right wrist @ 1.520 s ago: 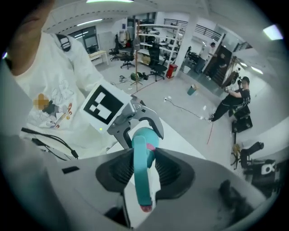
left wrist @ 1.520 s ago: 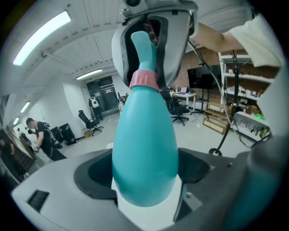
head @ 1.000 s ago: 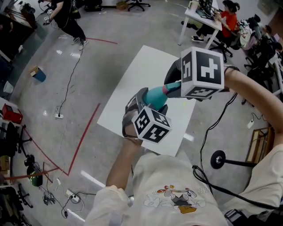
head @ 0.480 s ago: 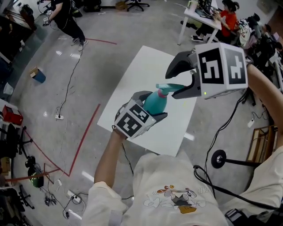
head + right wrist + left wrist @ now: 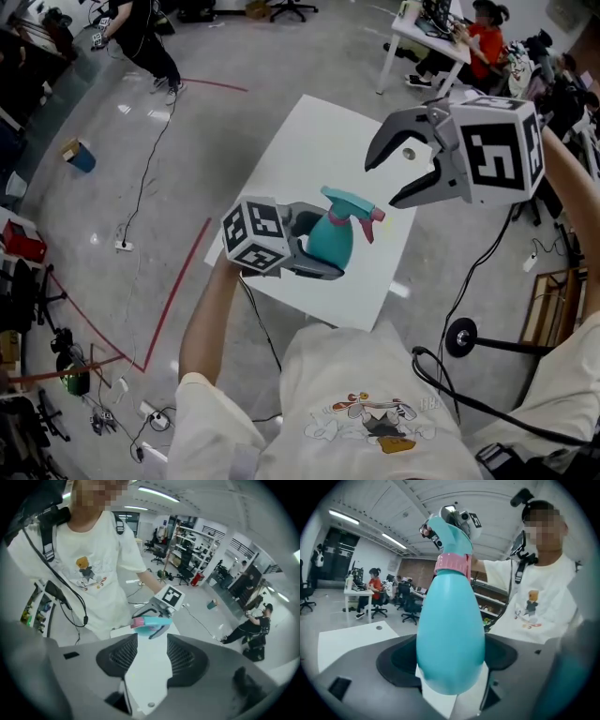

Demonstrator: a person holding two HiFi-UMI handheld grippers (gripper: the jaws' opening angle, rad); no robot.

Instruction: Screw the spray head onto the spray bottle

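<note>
The right gripper (image 5: 380, 183) has just been opened and raised, empty, above the bottle (image 5: 330, 244) clamped in the left gripper (image 5: 319, 247); the head (image 5: 349, 201) seems screwed on.

A white counter (image 5: 300, 159) is set askew on a grey floor (image 5: 234, 112). Beyond its left edge a red tape line (image 5: 178, 281) is laid along the floor, and a power strip (image 5: 125, 247) is fed by a black cable. A round black stand base (image 5: 461, 337) is placed off its right edge. Past the far corner, a person in red (image 5: 483, 42) is seated at a desk (image 5: 419, 39).
</note>
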